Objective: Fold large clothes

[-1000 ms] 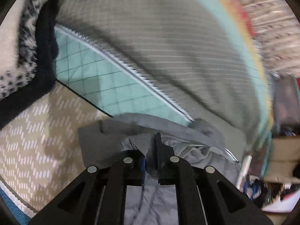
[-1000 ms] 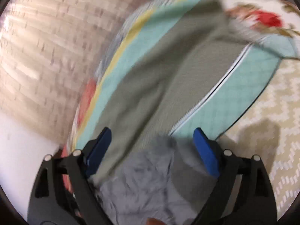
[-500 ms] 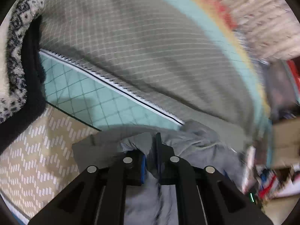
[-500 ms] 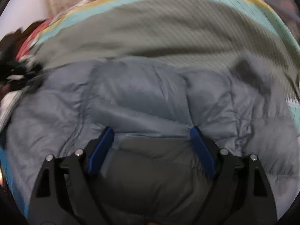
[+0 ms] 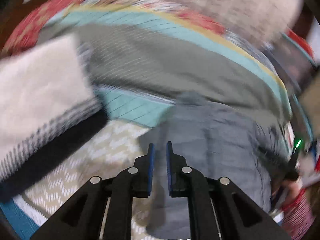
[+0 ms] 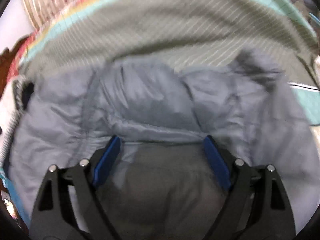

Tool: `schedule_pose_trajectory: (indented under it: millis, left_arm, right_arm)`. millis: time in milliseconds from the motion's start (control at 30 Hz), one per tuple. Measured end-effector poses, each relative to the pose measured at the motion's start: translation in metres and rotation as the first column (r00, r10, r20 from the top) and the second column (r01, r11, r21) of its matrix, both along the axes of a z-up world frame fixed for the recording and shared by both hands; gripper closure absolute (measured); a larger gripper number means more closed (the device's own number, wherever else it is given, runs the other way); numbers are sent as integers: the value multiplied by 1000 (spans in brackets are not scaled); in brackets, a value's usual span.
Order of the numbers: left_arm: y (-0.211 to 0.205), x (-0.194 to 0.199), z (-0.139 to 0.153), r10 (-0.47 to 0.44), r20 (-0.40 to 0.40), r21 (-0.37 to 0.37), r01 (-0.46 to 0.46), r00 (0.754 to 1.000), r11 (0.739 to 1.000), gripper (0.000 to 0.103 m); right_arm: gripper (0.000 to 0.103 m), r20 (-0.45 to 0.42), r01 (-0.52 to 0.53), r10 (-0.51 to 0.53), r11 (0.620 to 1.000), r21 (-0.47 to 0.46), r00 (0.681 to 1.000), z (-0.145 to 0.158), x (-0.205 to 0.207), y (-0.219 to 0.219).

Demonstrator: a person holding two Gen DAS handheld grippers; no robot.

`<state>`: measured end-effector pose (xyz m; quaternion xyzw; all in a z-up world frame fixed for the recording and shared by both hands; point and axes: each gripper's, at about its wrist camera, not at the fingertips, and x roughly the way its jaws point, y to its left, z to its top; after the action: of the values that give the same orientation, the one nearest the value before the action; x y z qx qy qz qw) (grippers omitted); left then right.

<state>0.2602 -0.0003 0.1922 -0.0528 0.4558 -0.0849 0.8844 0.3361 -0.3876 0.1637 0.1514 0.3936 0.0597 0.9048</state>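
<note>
A grey puffer jacket point(image 6: 152, 100) lies spread on the quilted bed cover point(image 6: 180, 36); it also shows in the left wrist view point(image 5: 210, 132). My right gripper point(image 6: 161, 140) is wide open, hovering just above the jacket's middle, with a blue pad on each side of a fold. My left gripper point(image 5: 159, 150) hangs over the jacket's left edge, its jaws a narrow gap apart with nothing between them. Both views are motion-blurred.
A folded white knit with a black patterned border point(image 5: 40, 92) lies at the left. A beige zigzag-patterned sheet point(image 5: 96, 156) and a teal quilt panel point(image 5: 136, 106) lie beside the jacket. The bed's coloured edge point(image 5: 220, 38) and clutter are at the right.
My left gripper let go of the grey jacket fabric it was pinching and pulled back above it. My right gripper swung over the jacket and stays open.
</note>
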Motion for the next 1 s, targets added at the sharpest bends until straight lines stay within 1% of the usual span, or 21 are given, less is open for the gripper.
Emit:
schedule_pose_trajectory:
  millis: [67, 100, 167, 233, 333, 367, 400, 433, 467, 500, 567, 600, 667, 733, 800, 833, 867, 900, 933, 967, 1000]
  left_arm:
    - [-36, 2, 1, -104, 33, 42, 103, 994, 994, 89]
    - [-53, 2, -4, -138, 33, 61, 136, 990, 989, 87]
    - [-75, 8, -18, -180, 8, 79, 179, 984, 981, 86]
    - [-86, 15, -39, -182, -34, 88, 185, 983, 979, 84]
    - [-87, 28, -84, -148, -134, 79, 159, 980, 984, 81]
    - [-86, 31, -96, -139, -155, 62, 150, 978, 987, 80]
    - [-83, 32, -103, -136, -157, 41, 144, 978, 989, 80]
    - [-81, 33, -106, -134, -156, 25, 140, 979, 990, 79]
    - [-79, 34, -109, -129, -161, 7, 132, 978, 991, 78]
    - [-77, 34, -111, -125, -165, 1, 127, 978, 992, 77]
    - [-81, 28, -116, -136, -165, 17, 141, 977, 990, 76]
    - [-84, 26, -117, -156, -164, 42, 164, 974, 986, 75]
    - [-86, 22, -121, -182, -164, 50, 192, 969, 980, 74]
    - [-84, 24, -120, -205, -181, 33, 215, 962, 976, 74]
    - [-76, 28, -112, -221, -208, 14, 229, 953, 973, 74]
    - [-67, 26, -102, -223, -202, -4, 226, 954, 974, 74]
    - [-60, 25, -93, -219, -176, -17, 219, 960, 976, 74]
    - [-47, 24, -78, -205, -115, -24, 204, 972, 979, 74]
    - [-40, 24, -68, -194, -75, -26, 193, 978, 981, 74]
    - [-33, 27, -59, -183, -41, -30, 182, 982, 983, 74]
    - [-29, 32, -54, -177, -21, -34, 176, 984, 984, 74]
  right_arm:
    - [21, 59, 22, -24, 999, 44, 998, 17, -33, -20]
    - [21, 70, 29, -32, 999, 44, 997, 21, -45, -28]
    - [20, 84, 63, -65, 998, 15, 994, 24, -77, -47]
    - [20, 69, 85, -86, 996, 11, 994, 16, -99, -61]
    - [19, -32, 112, -112, 994, 8, 993, -16, -112, -75]
    - [16, -104, 122, -120, 992, 13, 987, -35, -111, -79]
    - [9, -155, 131, -123, 990, 42, 980, -49, -109, -82]
    - [5, -203, 152, -121, 978, 144, 972, -68, -108, -89]
    - [5, -174, 175, -142, 966, 189, 974, -73, -112, -93]
    - [4, -127, 182, -158, 962, 203, 979, -73, -115, -95]
    - [4, -112, 201, -184, 964, 175, 977, -72, -115, -89]
    - [4, -100, 210, -195, 964, 165, 976, -73, -118, -88]
    - [4, -68, 205, -198, 970, 128, 978, -74, -119, -82]
    - [4, -66, 180, -173, 977, 119, 983, -73, -119, -84]
    - [5, -81, 164, -153, 974, 155, 985, -69, -119, -91]
    - [6, -93, 176, -162, 969, 173, 982, -63, -120, -96]
    - [6, -85, 204, -191, 963, 174, 978, -58, -122, -100]
    - [8, -8, 263, -265, 952, 154, 964, -41, -133, -106]
    - [12, 48, 279, -288, 950, 138, 957, -31, -138, -104]
    - [14, 125, 272, -284, 956, 106, 951, -13, -142, -101]
    - [19, 160, 258, -269, 963, 82, 950, -2, -141, -98]
